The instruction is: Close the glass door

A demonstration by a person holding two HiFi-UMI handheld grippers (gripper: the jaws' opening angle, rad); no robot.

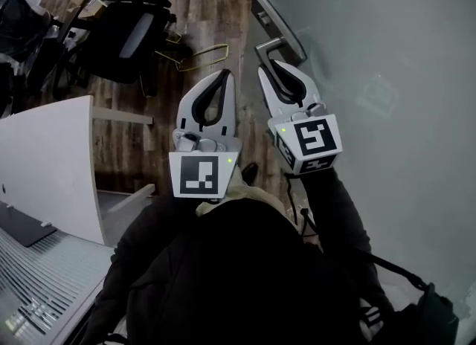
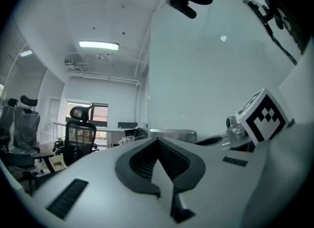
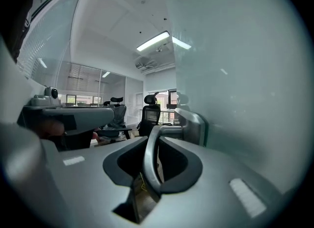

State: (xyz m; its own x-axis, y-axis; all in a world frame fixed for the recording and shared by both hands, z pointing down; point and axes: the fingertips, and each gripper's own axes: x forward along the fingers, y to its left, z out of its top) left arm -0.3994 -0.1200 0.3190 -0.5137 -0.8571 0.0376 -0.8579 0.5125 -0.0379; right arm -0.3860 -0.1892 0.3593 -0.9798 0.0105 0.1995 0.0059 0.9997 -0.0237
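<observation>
The frosted glass door (image 1: 387, 76) fills the right side of the head view. Its metal lever handle (image 1: 269, 44) juts out from a plate on the door's edge. My right gripper (image 1: 277, 65) is shut on that lever; in the right gripper view the curved lever (image 3: 148, 160) runs down between the jaws, with the door (image 3: 245, 74) close on the right. Just to the left, my left gripper (image 1: 224, 76) is shut with nothing in it. In the left gripper view its jaws (image 2: 158, 140) meet in front of the handle plate (image 2: 172, 134) and the door (image 2: 206, 74).
Black office chairs (image 1: 123, 35) stand on the wooden floor at the upper left, with a yellow wire frame (image 1: 201, 55) lying beside them. A white desk (image 1: 52, 165) is at the left. The person's dark sleeves and a bag fill the bottom.
</observation>
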